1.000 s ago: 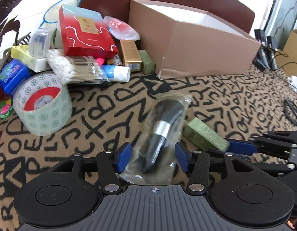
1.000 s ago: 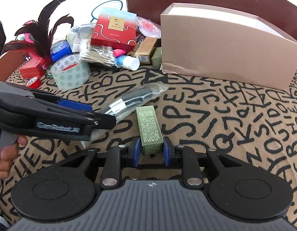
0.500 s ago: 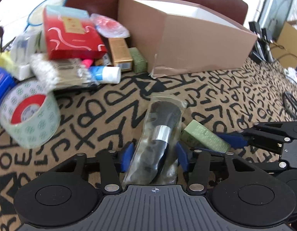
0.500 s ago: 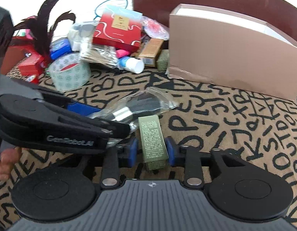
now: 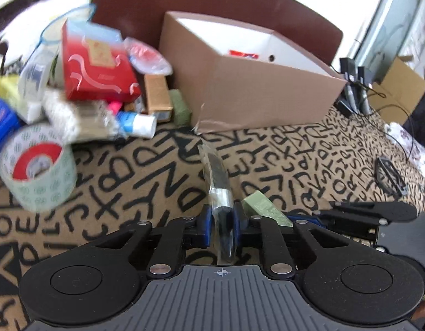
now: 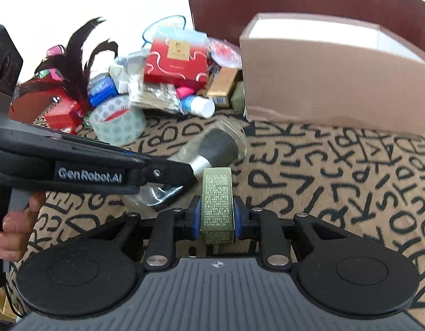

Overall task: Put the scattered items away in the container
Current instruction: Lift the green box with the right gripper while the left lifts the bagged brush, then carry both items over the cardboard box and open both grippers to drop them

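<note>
Both tongs were clamped tight: the left gripper (image 5: 222, 222) on the bagged makeup brush (image 5: 216, 176), the right gripper (image 6: 217, 216) on the green carton (image 6: 217, 195), short of the cardboard box (image 6: 336, 82). The slippery bag looked best pinched over the stiff handle; the carton seemed light and rigid.

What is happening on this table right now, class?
A person is tidying clutter into a cardboard box with a gripper in each hand. The left gripper is shut on a bagged makeup brush, and the right gripper is shut on a small green box. Neither item has reached the cardboard box yet. A pile of other items, including a tape roll and a red box, sits on the letter-patterned cloth beside it.
</note>
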Available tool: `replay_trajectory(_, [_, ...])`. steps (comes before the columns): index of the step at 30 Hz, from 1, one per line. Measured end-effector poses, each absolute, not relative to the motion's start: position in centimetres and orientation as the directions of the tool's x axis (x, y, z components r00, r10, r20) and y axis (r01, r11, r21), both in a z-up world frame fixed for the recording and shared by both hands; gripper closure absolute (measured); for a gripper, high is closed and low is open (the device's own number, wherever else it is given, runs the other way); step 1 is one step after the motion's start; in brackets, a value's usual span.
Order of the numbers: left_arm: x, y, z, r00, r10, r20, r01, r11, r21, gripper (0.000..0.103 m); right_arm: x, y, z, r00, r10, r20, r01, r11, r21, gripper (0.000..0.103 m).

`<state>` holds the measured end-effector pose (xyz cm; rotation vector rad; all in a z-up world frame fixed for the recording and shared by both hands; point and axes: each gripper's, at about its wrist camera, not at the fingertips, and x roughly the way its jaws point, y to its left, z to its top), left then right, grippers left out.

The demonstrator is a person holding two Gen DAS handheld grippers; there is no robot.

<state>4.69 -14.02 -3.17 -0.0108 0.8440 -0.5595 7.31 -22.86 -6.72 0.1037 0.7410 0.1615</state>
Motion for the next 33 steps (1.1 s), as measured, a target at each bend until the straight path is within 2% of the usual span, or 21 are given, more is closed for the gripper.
replay_trajectory(5, [5.8,-14.8,-4.1,0.519,-0.448,-0.728,0.452,0.867,-0.211,0.086,8.0,-23.2,-7.1,0.717,0.152,-0.681,-0.083,0.988,0.134,0.077])
replay_trajectory(9, [7.2,-15.6,-5.2,0.507,-0.401,-0.763,0.448,0.879,-0.164,0.072,8.1,-23.7,-7.8,0.702,0.152,-0.696,-0.066,0.987,0.148,0.077])
replay_trajectory(14, [7.8,-16.2,-6.2,0.509,-0.408,-0.758,0.447,0.878,-0.172,0.065,8.2,-23.9,-8.4,0.695,0.158,-0.701,-0.061,0.985,0.161,0.077])
replay_trajectory(15, [7.9,-16.3,-6.3,0.510,-0.412,-0.755,0.447,0.877,-0.175,0.057,8.4,-23.8,-8.4,0.695,0.158,-0.701,-0.064,0.985,0.159,0.077])
replay_trajectory(16, [7.9,-16.5,-6.4,0.513,-0.412,-0.753,0.450,0.876,-0.172,0.056,8.5,-23.7,-8.4,0.696,0.156,-0.701,-0.065,0.986,0.154,0.077])
replay_trajectory(18, [7.8,-17.1,-6.4,0.529,-0.395,-0.751,0.459,0.878,-0.138,0.057,8.9,-23.6,-8.6,0.698,0.143,-0.701,-0.062,0.988,0.139,0.077])
replay_trajectory(20, [7.5,-17.6,-6.0,0.536,-0.374,-0.757,0.470,0.877,-0.101,0.075,9.1,-23.8,-8.6,0.702,0.138,-0.699,-0.055,0.989,0.139,0.077])
replay_trajectory(21, [7.3,-17.6,-5.7,0.534,-0.381,-0.755,0.477,0.873,-0.103,0.079,9.1,-23.9,-8.5,0.703,0.139,-0.698,-0.051,0.988,0.145,0.077])
replay_trajectory(27, [5.6,-17.5,-3.4,0.552,-0.425,-0.717,0.485,0.864,-0.138,0.086,8.0,-23.8,-6.9,0.739,0.120,-0.663,-0.041,0.990,0.134,0.077])
replay_trajectory(33, [4.7,-17.7,0.0,0.603,-0.455,-0.656,0.497,0.857,-0.137,0.086,7.5,-24.4,-3.9,0.787,0.109,-0.607,-0.052,0.992,0.111,0.077])
